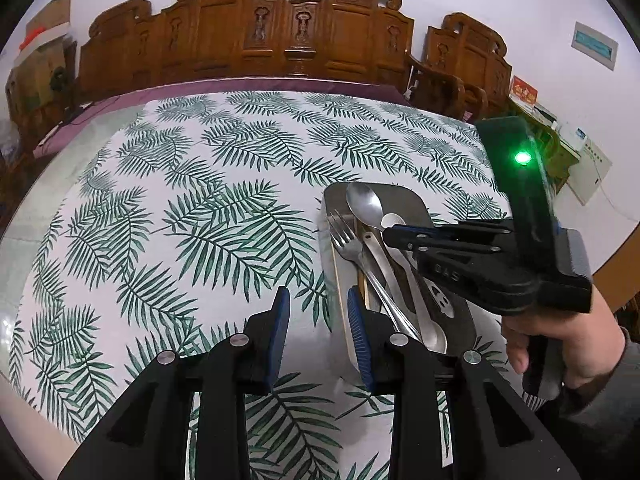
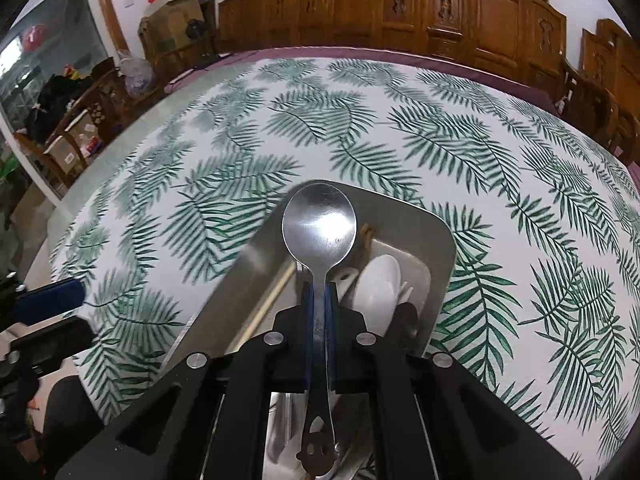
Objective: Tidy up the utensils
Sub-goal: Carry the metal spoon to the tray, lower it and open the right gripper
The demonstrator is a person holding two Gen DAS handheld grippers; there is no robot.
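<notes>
A steel tray sits on the leaf-print tablecloth and holds a fork, a white spoon and other metal utensils. My right gripper is shut on a metal spoon by its handle and holds it over the tray. In the right wrist view the spoon points forward from the right gripper, above the tray and the white spoon. My left gripper is open and empty, just left of the tray's near end.
The leaf-print tablecloth covers a round table. Carved wooden chairs line the far edge. Cardboard boxes and clutter stand at the far left. My left gripper's fingers show at the left edge of the right wrist view.
</notes>
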